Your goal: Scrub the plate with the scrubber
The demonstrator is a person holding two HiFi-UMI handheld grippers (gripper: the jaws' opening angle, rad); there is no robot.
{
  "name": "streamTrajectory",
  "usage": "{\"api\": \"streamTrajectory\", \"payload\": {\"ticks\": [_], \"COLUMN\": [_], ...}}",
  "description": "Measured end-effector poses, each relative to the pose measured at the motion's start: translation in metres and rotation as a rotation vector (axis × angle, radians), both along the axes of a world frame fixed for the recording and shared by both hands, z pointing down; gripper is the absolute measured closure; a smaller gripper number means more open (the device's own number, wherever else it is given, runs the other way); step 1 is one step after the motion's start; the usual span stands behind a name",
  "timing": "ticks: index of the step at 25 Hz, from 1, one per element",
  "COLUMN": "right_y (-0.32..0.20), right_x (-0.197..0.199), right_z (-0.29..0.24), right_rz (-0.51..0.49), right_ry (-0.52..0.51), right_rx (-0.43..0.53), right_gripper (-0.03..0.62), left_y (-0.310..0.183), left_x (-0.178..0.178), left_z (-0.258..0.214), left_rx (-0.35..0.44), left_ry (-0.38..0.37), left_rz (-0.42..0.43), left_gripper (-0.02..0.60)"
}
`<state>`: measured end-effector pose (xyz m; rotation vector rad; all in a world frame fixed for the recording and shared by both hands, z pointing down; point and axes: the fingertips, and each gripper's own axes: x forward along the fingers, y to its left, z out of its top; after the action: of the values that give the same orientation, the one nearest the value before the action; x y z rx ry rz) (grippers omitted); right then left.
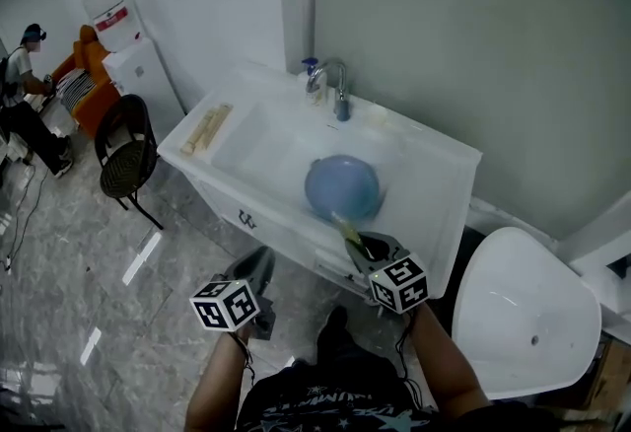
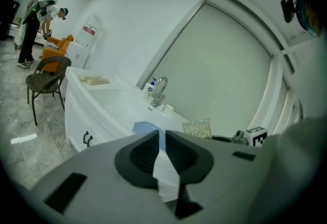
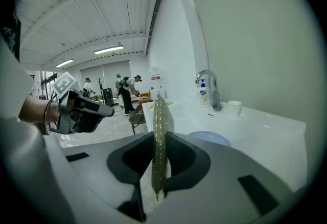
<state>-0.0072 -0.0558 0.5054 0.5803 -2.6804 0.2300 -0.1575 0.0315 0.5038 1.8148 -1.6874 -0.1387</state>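
Observation:
A round blue plate point(image 1: 341, 187) lies upside down in the white sink point(image 1: 439, 185); it also shows in the left gripper view point(image 2: 145, 127) and the right gripper view point(image 3: 207, 137). My right gripper point(image 1: 357, 241) hovers at the sink's front edge, just short of the plate, shut on a gold glittery scrubber point(image 3: 161, 126) that stands upright between its jaws point(image 1: 345, 228). My left gripper point(image 1: 258, 267) hangs lower, in front of the cabinet and left of the right one. Its jaws are nearly together with nothing between them point(image 2: 159, 136).
A faucet point(image 1: 338, 90) and a soap bottle point(image 1: 310, 75) stand at the back of the sink. Wooden sticks point(image 1: 205, 129) lie on the counter's left end. A wicker chair point(image 1: 128, 154) and a water dispenser point(image 1: 123, 40) stand left; a white tub point(image 1: 527, 312) right. A person point(image 1: 25, 95) sits far left.

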Motion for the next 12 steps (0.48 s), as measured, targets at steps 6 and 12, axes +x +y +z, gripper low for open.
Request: {"api": "streamTrajectory", "payload": {"ticks": [6,12], "right_y": [0.058,0.116], "right_x": [0.014,0.038], "right_z": [-0.009,-0.011], "right_rz": [-0.002,0.026], "right_ry": [-0.020,-0.022], "right_rx": [0.008,0.004], "right_gripper": [0.522,0.522], "left_y": [0.052,0.100], "left_x": [0.017,0.046], "left_z": [-0.012,-0.016], "left_rx": [0.016,0.028], "left_ry": [-0.151,-0.176], "left_rz": [0.007,0.053], "left_gripper": [0.532,0.532]}}
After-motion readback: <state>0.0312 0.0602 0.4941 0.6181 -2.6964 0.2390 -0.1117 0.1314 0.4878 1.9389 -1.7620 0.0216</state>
